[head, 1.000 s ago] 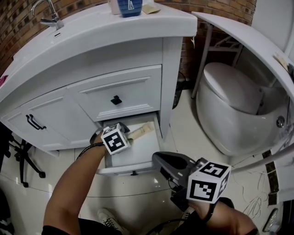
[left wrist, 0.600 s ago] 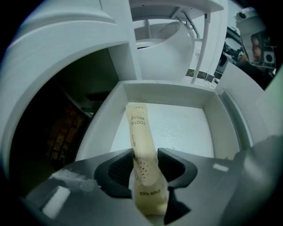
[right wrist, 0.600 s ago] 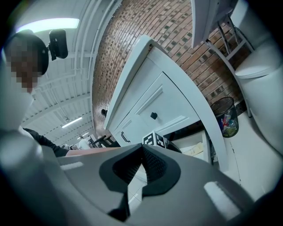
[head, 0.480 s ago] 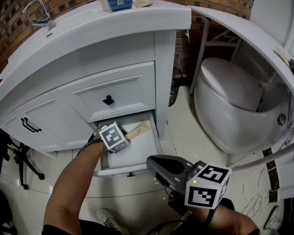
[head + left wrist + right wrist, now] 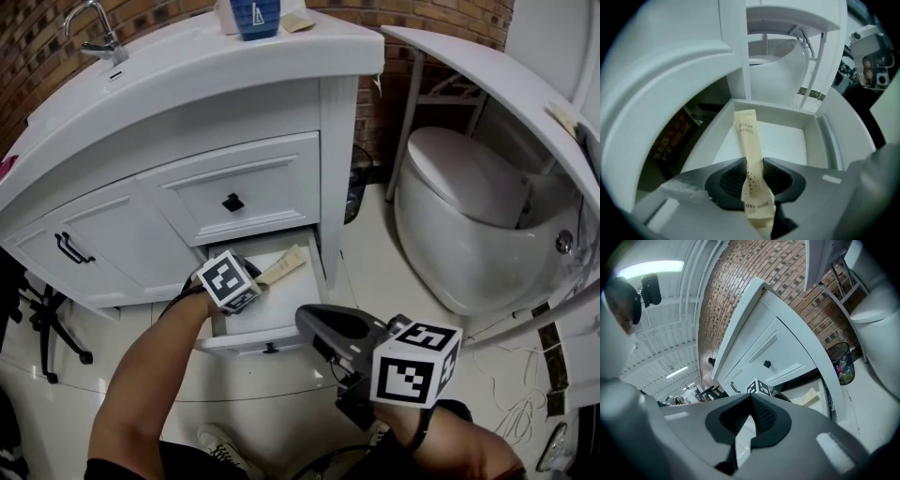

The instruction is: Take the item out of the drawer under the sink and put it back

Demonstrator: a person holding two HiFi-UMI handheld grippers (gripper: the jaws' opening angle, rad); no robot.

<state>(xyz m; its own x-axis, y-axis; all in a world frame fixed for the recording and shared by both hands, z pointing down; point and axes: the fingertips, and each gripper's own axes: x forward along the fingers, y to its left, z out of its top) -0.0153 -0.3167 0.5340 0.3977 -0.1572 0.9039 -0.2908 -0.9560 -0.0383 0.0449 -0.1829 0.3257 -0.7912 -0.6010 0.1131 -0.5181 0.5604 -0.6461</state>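
A cream toothbrush packet [image 5: 286,265] [image 5: 747,140] lies in the open bottom drawer [image 5: 272,337] [image 5: 787,140] under the sink, one end pointing to the drawer's back. My left gripper [image 5: 258,274] [image 5: 753,176] reaches into the drawer, and its jaws are closing with the pads pressed on the packet's near end. My right gripper [image 5: 305,323] [image 5: 751,413] hangs in front of the drawer, lower right, shut with nothing in it.
Above the open drawer is a closed drawer with a black knob [image 5: 232,202], and beside it a cupboard door with a black handle [image 5: 70,248]. A white toilet [image 5: 469,216] stands to the right, a waste bin [image 5: 359,187] between it and the cabinet. A blue cup [image 5: 256,14] sits on the counter.
The left gripper has drawn back a little toward the drawer's front. The right gripper has shifted slightly left and up.
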